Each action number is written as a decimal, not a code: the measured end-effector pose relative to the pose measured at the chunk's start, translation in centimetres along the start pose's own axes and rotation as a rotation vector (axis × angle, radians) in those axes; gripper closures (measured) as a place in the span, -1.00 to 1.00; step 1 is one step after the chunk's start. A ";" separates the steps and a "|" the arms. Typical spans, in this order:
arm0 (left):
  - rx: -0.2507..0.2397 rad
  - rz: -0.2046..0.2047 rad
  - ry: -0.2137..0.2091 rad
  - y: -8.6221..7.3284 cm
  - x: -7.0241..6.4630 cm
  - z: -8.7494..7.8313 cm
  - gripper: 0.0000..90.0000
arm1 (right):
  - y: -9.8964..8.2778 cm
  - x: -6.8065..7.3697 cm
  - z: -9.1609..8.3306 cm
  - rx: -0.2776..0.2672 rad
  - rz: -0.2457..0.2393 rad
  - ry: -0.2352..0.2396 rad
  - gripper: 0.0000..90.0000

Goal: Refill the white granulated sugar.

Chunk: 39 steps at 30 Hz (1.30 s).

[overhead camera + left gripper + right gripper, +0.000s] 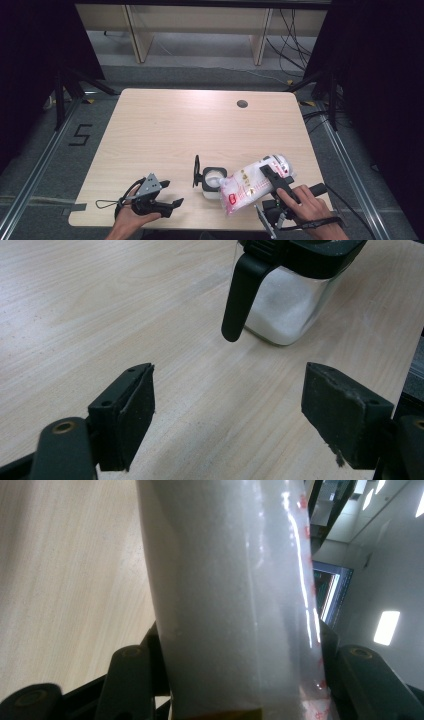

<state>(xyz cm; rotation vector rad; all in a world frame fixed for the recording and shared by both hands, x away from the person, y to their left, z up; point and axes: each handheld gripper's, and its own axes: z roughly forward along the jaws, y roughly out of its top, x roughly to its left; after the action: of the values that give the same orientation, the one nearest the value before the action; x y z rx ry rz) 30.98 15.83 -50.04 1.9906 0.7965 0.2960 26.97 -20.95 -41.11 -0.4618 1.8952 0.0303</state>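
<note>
A clear square jar [212,182] with a black rim holds white grains; its black lid [196,171] stands flipped open on its left side. A white plastic bag [252,184] with red print is tilted over the jar, its lower end at the jar's mouth. My right gripper [274,179] is shut on the bag, whose grainy white body [225,600] rises between the jaws. My left gripper [170,194] is open near the table's front edge, left of the jar [290,305]; nothing lies between its pads [137,415].
The wooden table [165,125] has a round cable hole [242,104] at the back right. The floor beyond it shows cables and dark stand legs [67,85]. A black "5" [80,135] marks the floor at left.
</note>
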 end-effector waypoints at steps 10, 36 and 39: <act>0.000 -0.007 0.002 -0.1 0.0 0.0 -0.53 | -0.1 0.2 -0.2 0.028 0.034 -0.001 0.08; 0.006 0.007 0.001 0.0 0.2 -0.2 -0.53 | -0.7 0.1 -0.3 0.005 0.060 0.006 0.08; 0.006 0.006 0.000 0.0 0.2 -0.2 -0.53 | -0.7 -0.1 -0.4 -0.004 0.032 -0.002 0.08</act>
<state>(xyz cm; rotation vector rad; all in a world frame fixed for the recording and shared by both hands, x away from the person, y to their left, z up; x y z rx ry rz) 31.01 16.09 -49.94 1.9984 0.7928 0.2974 26.86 -21.64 -40.69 -0.4338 1.9010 0.0560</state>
